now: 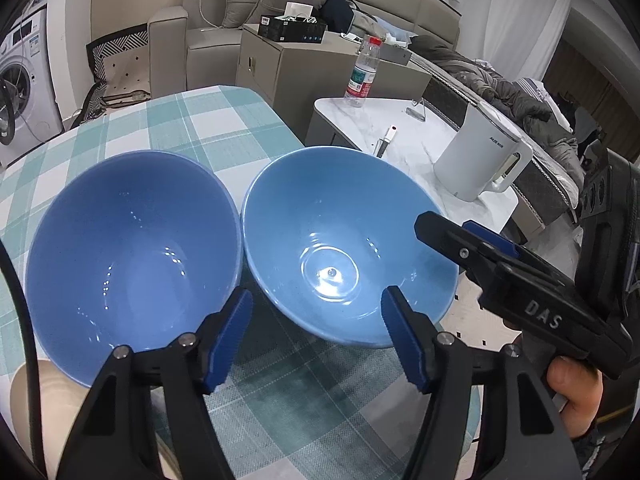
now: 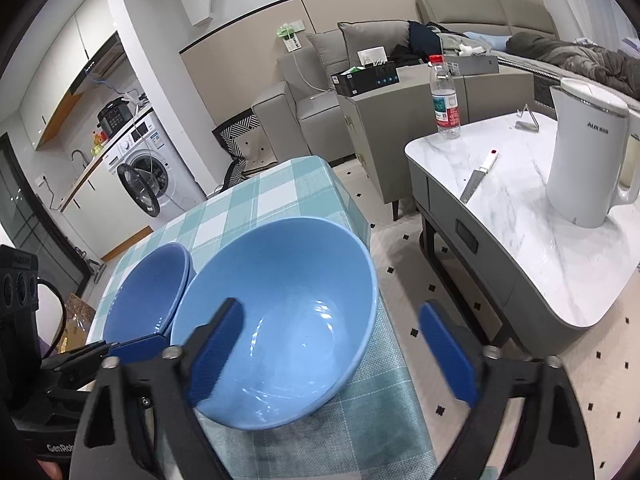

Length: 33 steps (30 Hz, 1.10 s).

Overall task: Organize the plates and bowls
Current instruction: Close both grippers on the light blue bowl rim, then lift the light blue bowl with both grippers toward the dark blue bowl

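Left wrist view: I see a darker blue bowl [image 1: 132,248] and a lighter blue bowl [image 1: 344,248] side by side on the checked tablecloth [image 1: 224,128]; left gripper [image 1: 316,340] half open, empty, astride their adjoining rims.
Right wrist view: the right gripper [image 2: 332,356] gapes wide around the lighter bowl's [image 2: 280,312] near rim, pads not pressing; only here the darker bowl [image 2: 148,292] looks like a nested stack.

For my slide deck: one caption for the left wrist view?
Left gripper open before two blue bowls on a checked tablecloth.
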Tool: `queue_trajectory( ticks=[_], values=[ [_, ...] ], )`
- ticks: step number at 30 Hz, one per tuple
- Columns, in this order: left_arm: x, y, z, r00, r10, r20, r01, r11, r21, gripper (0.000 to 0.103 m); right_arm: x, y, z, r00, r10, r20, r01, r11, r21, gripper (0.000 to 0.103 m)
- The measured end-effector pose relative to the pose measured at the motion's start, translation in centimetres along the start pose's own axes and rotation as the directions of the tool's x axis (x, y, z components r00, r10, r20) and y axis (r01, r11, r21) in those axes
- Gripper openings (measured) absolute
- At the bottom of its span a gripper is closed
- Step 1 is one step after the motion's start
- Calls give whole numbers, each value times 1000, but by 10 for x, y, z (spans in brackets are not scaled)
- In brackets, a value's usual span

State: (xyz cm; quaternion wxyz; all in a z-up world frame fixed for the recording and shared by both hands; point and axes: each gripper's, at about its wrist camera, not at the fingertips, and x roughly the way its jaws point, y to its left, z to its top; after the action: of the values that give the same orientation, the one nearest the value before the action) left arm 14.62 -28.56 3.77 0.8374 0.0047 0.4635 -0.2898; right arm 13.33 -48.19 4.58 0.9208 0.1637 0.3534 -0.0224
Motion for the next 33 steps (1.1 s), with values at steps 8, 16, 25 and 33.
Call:
queue_trajectory(
  ticks=[8,16,25,33],
  values=[
    [4,-3,0,1000,13,16,-14,1000,16,61,7,-3,-1,1000,9,-2,-9,1000,1,55],
    [4,-3,-2,999,41,34,-42,998,40,55,14,-6,-3,1000,-4,-19,4,1000,11,35],
    [5,-3,-2,998,46,41,-48,998,52,51,16,-8,-5,1000,-15,-19,15,1000,0,32],
    [4,-5,-3,996,70,48,-74,995,70,47,17,-4,-6,999,-33,-16,32,999,-25,32]
  ],
)
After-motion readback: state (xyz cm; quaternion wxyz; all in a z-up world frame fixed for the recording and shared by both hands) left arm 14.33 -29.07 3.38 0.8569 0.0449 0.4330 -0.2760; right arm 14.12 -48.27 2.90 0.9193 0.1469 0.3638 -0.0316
